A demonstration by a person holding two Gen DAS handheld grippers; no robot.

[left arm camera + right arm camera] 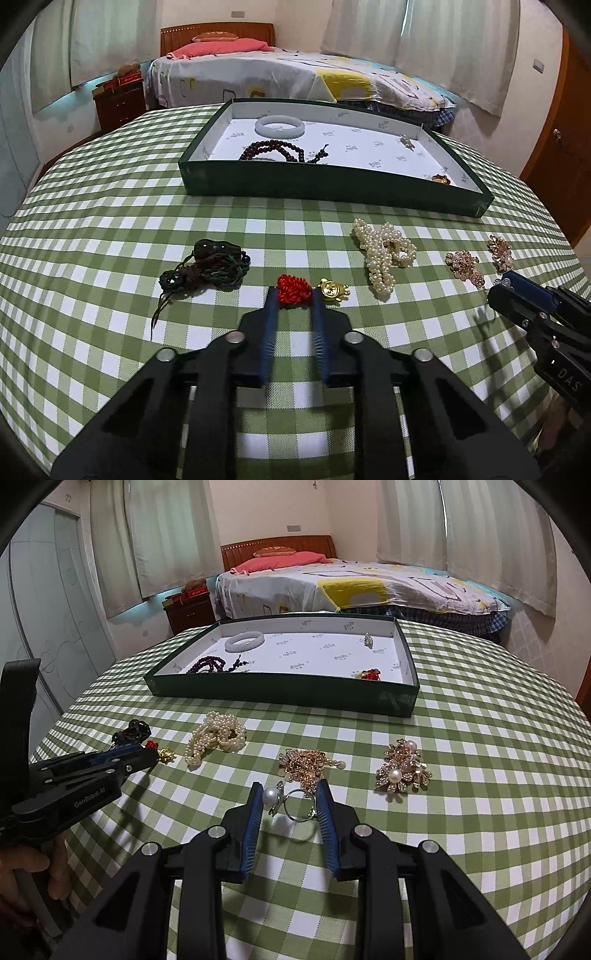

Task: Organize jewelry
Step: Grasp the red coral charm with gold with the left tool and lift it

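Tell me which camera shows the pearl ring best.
The right wrist view: the pearl ring lies on the checked cloth between the right tongs, pearl and silver band both clear. In the left wrist view only a small glint of it shows at the tip of the right tongs, near the frame's edge.

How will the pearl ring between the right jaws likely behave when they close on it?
The pearl ring looks small and light, so lifting should take little force. Its round pearl and thin metal band may slip or twist between the right gripper jaws. If nudged on the checked tablecloth, the band would probably roll.
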